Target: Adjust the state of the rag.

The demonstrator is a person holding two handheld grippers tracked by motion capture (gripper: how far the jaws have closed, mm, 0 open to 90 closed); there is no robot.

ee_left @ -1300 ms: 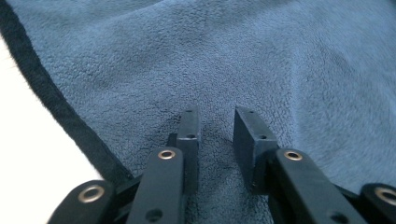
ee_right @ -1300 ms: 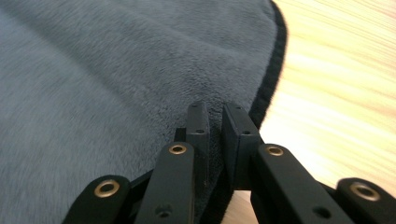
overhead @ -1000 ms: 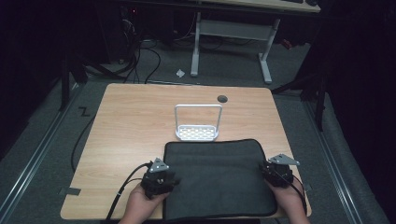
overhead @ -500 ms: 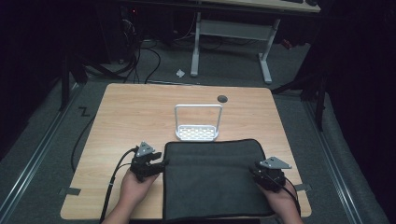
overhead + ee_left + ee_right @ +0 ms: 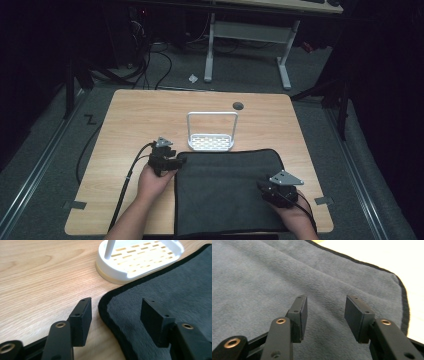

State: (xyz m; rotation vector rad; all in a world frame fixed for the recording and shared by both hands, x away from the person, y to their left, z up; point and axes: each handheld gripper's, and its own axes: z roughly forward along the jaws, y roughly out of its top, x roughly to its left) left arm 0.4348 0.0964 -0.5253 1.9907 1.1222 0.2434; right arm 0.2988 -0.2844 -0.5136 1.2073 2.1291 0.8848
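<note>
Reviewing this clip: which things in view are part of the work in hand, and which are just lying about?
In use:
dark grey cloth, spread flat on the table
left gripper, open, jaws astride the cloth's far left corner
right gripper, open, over the cloth's right side

Lying about:
white rack, beyond the cloth
wooden table

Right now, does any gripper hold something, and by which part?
Nothing is held. The left gripper is open, its jaws astride the corner edge of the dark towel. The right gripper is open above the towel.
</note>
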